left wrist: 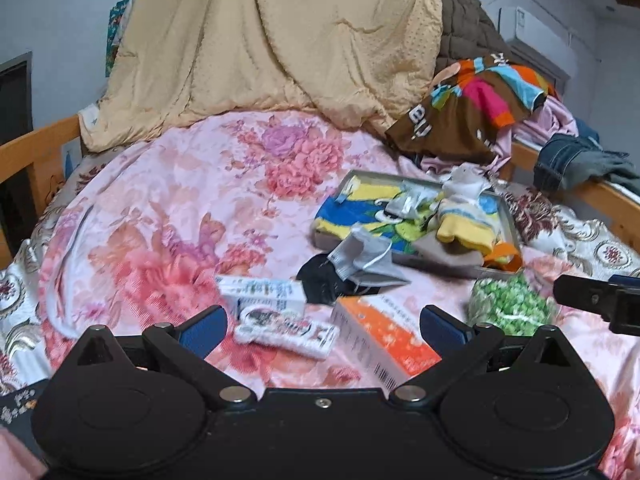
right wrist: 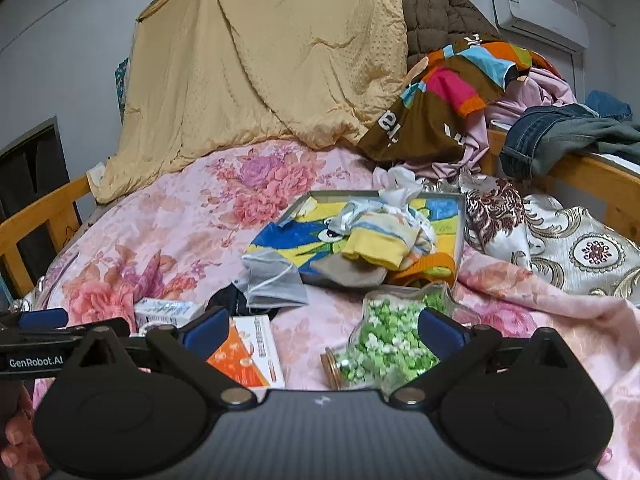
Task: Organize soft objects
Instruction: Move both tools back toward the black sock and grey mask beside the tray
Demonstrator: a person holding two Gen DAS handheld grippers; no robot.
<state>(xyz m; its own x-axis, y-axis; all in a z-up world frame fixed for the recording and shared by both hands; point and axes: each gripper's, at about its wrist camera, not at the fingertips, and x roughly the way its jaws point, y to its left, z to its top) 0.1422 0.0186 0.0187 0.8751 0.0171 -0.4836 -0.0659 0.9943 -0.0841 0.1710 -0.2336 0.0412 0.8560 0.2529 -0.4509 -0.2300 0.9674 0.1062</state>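
Note:
A grey metal tray [left wrist: 384,176] [right wrist: 464,232] lies on the floral bedspread. It holds a blue-yellow cartoon cloth [left wrist: 352,210] [right wrist: 280,246], a yellow-cuffed striped garment [left wrist: 466,222] [right wrist: 380,250] and a beige cloth [right wrist: 348,274]. A grey face mask [left wrist: 362,260] [right wrist: 274,282] hangs over the tray's near edge, above a black soft item [left wrist: 322,282]. My left gripper [left wrist: 324,330] is open over a white patterned pack [left wrist: 286,332]. My right gripper [right wrist: 324,330] is open, holding nothing, above a jar of green bits [right wrist: 386,346].
A white carton [left wrist: 262,292], an orange box [left wrist: 384,340] [right wrist: 248,356] and the jar [left wrist: 508,306] lie on the near bedspread. A yellow quilt [left wrist: 280,40] is heaped at the back. Clothes [right wrist: 460,92] and jeans [right wrist: 560,136] pile on the right rail.

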